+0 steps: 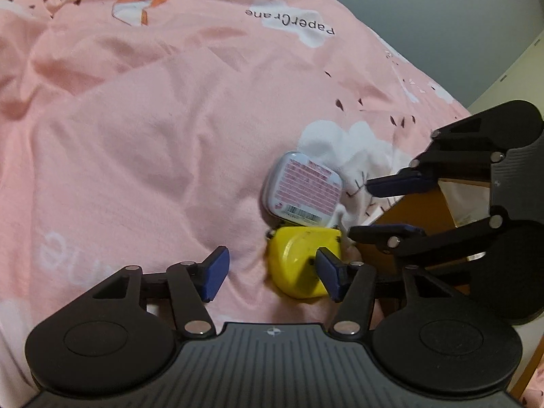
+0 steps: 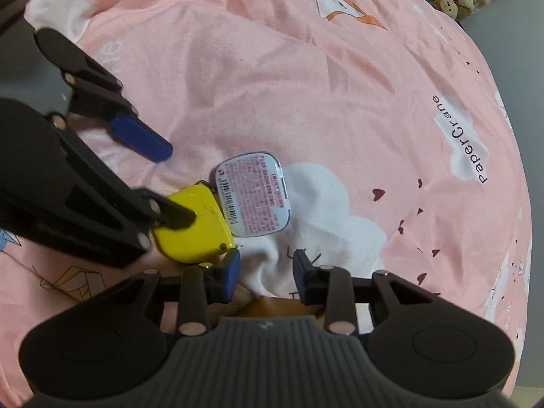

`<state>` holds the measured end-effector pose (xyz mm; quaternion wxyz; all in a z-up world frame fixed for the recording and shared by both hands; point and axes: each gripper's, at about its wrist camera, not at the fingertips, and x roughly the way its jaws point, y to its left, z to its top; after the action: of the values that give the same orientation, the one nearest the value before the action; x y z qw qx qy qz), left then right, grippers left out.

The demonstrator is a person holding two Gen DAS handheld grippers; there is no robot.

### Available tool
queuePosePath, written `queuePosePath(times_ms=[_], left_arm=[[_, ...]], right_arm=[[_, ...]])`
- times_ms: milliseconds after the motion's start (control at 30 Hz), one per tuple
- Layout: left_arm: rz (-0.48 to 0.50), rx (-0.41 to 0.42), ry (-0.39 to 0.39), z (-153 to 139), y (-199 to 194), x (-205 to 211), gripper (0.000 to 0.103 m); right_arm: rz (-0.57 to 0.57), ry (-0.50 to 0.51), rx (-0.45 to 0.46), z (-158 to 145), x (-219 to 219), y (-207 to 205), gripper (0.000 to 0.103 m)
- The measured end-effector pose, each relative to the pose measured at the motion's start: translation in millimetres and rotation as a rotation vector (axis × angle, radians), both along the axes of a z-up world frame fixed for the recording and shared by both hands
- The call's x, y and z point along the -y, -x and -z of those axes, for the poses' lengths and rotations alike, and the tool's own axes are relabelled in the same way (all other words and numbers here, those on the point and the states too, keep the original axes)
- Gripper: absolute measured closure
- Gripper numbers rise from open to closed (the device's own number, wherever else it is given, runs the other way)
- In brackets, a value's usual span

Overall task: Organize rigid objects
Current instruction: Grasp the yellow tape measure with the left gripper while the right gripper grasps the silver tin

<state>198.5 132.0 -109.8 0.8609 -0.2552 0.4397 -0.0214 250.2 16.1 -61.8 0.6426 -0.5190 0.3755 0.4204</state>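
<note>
Blue-padded fingers of the left gripper [image 1: 270, 273] stand moderately apart; the left pad is over bare pink bed cover [image 1: 136, 136], the right pad rests on the yellow tape measure [image 1: 299, 261], not clamping it. Just beyond and touching it lies the flat mint tin [image 1: 302, 188], label up, long axis running diagonally away. To the right, the right gripper [image 1: 362, 209] shows a narrow gap over a brown box [image 1: 418, 204]; whether it grips the box I cannot tell.
</note>
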Motion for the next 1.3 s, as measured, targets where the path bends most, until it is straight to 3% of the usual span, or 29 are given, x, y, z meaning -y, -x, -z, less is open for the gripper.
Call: queuePosePath(times_ms=[333,467,667,867,1000,1167,1300], left_arm=[[0.018,0.034,0.127,19.1,-9.1,-3.3,0.04],[0.014,0.051,0.162,23.5,-11.2,-2.7,0.049],[-0.02,0.072,0.186,12.1,4.9,-4.2,0.069],[-0.022,0.092,0.271,15.7,6.7,-5.6,0.069],[-0.01,0.057,0.349,28.4,1.3,-1.2,0.071],[-0.024,0.04,0.325,35.8,-1.7,1.7,0.067],[-0.022,0.034,0.389,42.7,-9.2,2.7,0.074]], right_arm=[[-0.072,0.073,0.031,17.5,-4.9,6.5,0.079],[-0.068,0.079,0.034,21.9,-5.1,3.8,0.083],[-0.033,0.057,0.012,20.6,-6.0,0.2,0.081],[-0.034,0.063,0.018,22.9,-6.0,1.1,0.081],[-0.055,0.074,0.03,25.7,-5.3,3.7,0.079],[-0.08,0.092,0.051,29.4,-5.4,9.3,0.077],[-0.086,0.096,0.056,30.9,-8.6,8.4,0.077]])
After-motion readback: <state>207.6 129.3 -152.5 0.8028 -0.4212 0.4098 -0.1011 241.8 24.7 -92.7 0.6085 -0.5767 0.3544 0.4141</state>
